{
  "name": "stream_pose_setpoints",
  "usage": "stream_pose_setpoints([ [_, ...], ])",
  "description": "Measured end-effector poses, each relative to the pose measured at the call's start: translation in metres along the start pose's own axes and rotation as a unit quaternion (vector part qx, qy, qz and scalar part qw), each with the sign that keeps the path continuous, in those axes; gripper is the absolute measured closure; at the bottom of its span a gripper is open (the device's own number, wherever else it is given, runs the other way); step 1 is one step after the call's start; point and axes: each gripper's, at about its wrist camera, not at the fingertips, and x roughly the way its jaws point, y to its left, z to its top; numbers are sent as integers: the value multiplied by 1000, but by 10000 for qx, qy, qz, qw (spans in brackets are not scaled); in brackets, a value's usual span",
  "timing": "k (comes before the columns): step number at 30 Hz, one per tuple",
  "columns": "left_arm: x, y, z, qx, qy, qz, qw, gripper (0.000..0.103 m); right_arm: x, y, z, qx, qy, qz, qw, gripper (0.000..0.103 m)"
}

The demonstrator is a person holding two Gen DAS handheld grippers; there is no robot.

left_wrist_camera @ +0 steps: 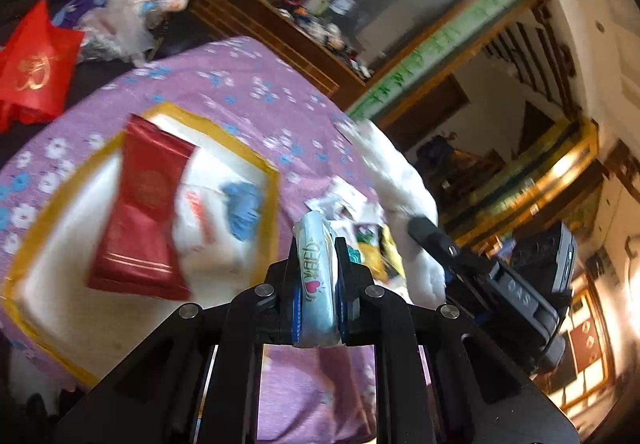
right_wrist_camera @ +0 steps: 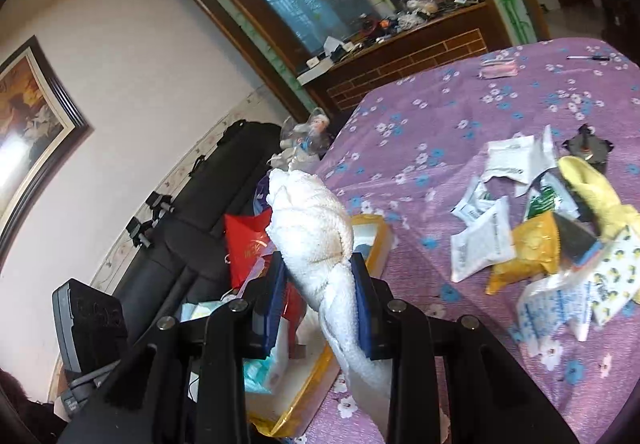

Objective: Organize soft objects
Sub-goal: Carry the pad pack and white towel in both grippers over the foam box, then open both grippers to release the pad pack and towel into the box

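Note:
My left gripper (left_wrist_camera: 318, 244) is shut on a pale blue tissue pack (left_wrist_camera: 318, 284), held upright above the purple flowered cloth (left_wrist_camera: 248, 84). Left of it lies a shallow white tray with a yellow rim (left_wrist_camera: 268, 168), holding a red packet (left_wrist_camera: 144, 204) and a white packet with a blue patch (left_wrist_camera: 224, 220). My right gripper (right_wrist_camera: 320, 264) is shut on a twisted white towel (right_wrist_camera: 312, 228), which sticks out past the fingertips. The same tray (right_wrist_camera: 316, 372) shows below and behind the right gripper. In the left wrist view the towel (left_wrist_camera: 404, 188) and right gripper body (left_wrist_camera: 500, 284) appear at right.
A heap of white, yellow and patterned packets (right_wrist_camera: 532, 240) and a yellow glove (right_wrist_camera: 592, 192) lies on the cloth at right. A pink packet (right_wrist_camera: 498, 68) and a pen (right_wrist_camera: 588, 58) lie farther back. A red bag (left_wrist_camera: 36, 64), plastic bags and a dark sofa (right_wrist_camera: 208, 212) stand beside the table.

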Motion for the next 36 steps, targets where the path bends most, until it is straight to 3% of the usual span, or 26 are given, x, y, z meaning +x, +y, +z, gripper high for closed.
stream_pose_setpoints([
  [8, -22, 52, 35, -200, -373, 813, 9958, 91, 31, 18, -5, -138, 295, 298, 9990, 73],
  [16, 18, 76, 26, -285, 180, 1184, 9924, 91, 102, 30, -14, -341, 864, 220, 9954, 73],
  [19, 32, 73, 16, -155, 242, 1448, 9890, 91, 121, 23, -13, -292, 980, 28, 9948, 73],
  [23, 44, 67, 8, 58, 238, 1534, 9879, 90, 135, 10, -16, -199, 1089, -253, 9935, 70],
  [26, 43, 67, 5, 90, 118, 1417, 9898, 78, 139, 3, -21, -119, 1257, -133, 9919, 65],
  [28, 43, 71, 6, -27, 64, 1284, 9917, 55, 134, 4, -24, -163, 1228, -16, 9923, 59],
  [30, 39, 70, 6, -54, 3, 1209, 9926, 52, 126, 8, -24, -249, 1135, 47, 9932, 51],
  [36, 20, 48, 4, 150, -283, 1290, 9911, 49, 99, 16, -20, -293, 936, 214, 9950, 50],
])
